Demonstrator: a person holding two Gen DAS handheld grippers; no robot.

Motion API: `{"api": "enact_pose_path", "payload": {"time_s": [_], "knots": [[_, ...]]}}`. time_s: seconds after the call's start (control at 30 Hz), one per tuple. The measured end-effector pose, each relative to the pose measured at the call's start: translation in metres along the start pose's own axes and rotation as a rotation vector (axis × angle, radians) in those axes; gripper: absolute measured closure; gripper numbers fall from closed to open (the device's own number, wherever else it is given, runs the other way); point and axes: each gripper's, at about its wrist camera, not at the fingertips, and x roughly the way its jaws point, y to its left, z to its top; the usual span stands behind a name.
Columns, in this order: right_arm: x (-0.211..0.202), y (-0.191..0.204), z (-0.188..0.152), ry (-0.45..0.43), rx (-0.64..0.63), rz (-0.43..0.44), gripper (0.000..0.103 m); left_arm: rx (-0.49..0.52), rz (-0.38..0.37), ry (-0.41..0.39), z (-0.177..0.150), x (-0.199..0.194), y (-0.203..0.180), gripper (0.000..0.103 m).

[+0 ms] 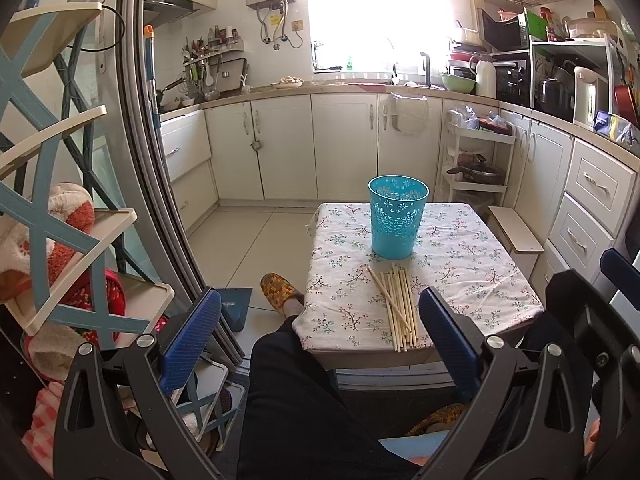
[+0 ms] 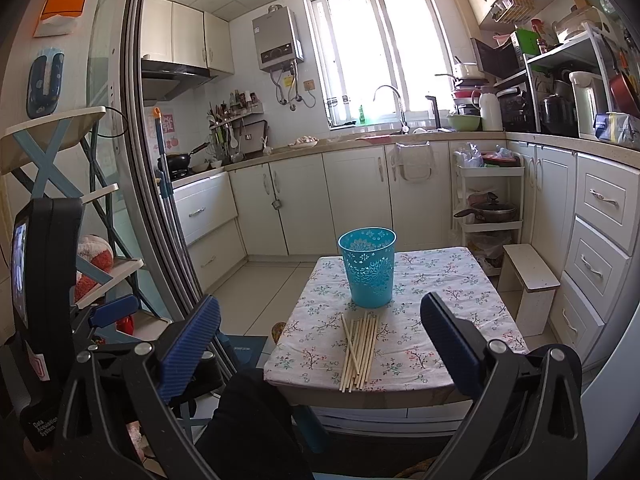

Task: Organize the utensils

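Observation:
A bundle of wooden chopsticks (image 1: pixel 398 308) lies on the near part of a small table with a floral cloth (image 1: pixel 460 264). A blue perforated cup (image 1: pixel 396 216) stands upright just behind them. My left gripper (image 1: pixel 320 340) is open and empty, held back from the table's near edge. In the right wrist view the chopsticks (image 2: pixel 360 350) and the blue cup (image 2: pixel 368 266) show the same layout on the table (image 2: pixel 440 320). My right gripper (image 2: pixel 320 340) is open and empty, also short of the table. The left gripper's body shows at the left (image 2: pixel 48 300).
My legs in dark trousers (image 1: pixel 296 400) and a patterned slipper (image 1: pixel 280 288) sit in front of the table. A shelf rack with cloths (image 1: pixel 60 240) and a sliding door frame (image 1: pixel 160 200) stand left. A low white stool (image 2: pixel 528 284) and kitchen cabinets (image 2: pixel 600 240) stand right.

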Motion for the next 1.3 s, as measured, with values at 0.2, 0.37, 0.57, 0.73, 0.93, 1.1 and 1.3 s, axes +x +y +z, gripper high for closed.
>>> {"api": "enact_pose_path", "payload": {"time_s": [0.2,0.37,0.57,0.73,0.93,1.1,1.3], "knots": [[0.004,0.0,0.0,0.016,-0.001,0.002,0.007,-0.026,-0.018,0.016,0.003,0.006,0.002,0.008],[0.014,-0.002,0.001,0.037,0.006,0.0,0.007,-0.013,-0.016,0.033,0.004,0.015,0.0,0.008],[0.028,-0.008,0.0,0.074,0.019,0.001,0.007,0.006,-0.01,0.057,0.005,0.033,-0.005,0.008],[0.046,-0.015,-0.002,0.116,0.029,0.002,0.007,0.024,-0.014,0.096,0.005,0.054,-0.011,0.008],[0.091,-0.036,-0.007,0.229,0.066,-0.021,0.007,0.03,-0.025,0.151,0.005,0.095,-0.013,0.008],[0.161,-0.075,-0.028,0.365,0.079,-0.121,0.015,0.022,-0.032,0.232,-0.004,0.142,-0.008,0.008],[0.251,-0.103,-0.066,0.56,0.104,-0.113,0.056,0.008,-0.039,0.323,-0.012,0.197,-0.005,0.01]]}}
